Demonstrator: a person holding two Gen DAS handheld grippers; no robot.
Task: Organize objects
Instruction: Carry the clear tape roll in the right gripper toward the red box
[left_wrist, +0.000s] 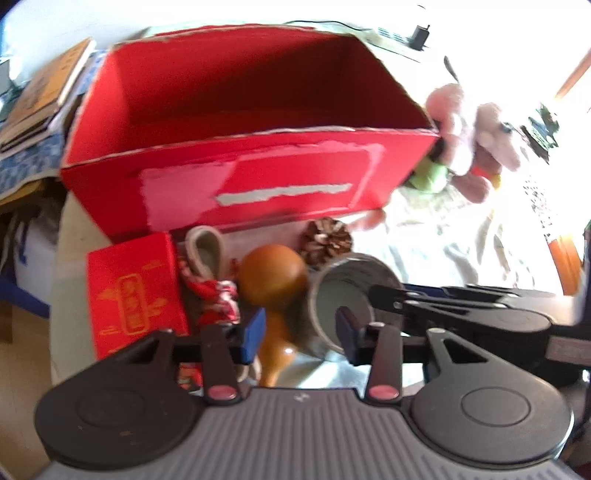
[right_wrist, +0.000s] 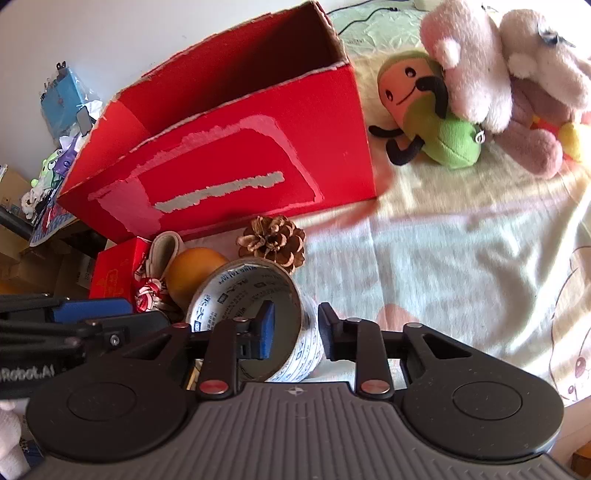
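Hardly begun, I judge: big red box (right_wrist: 236, 140) looks empty while tape roll (right_wrist: 255, 317), wooden gourd (left_wrist: 273, 280), pine cone (right_wrist: 273, 240) and small red box (left_wrist: 135, 291) lie near it, plush toys (right_wrist: 498, 81) far right; right gripper (right_wrist: 295, 328) straddles the tape wall, not clamped, left gripper (left_wrist: 301, 332) apart around the gourd.

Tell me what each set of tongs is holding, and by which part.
The right tongs straddle the wall of the tape roll, one finger inside the ring and one outside, not visibly clamped. The left tongs are open around the wooden gourd, holding nothing.
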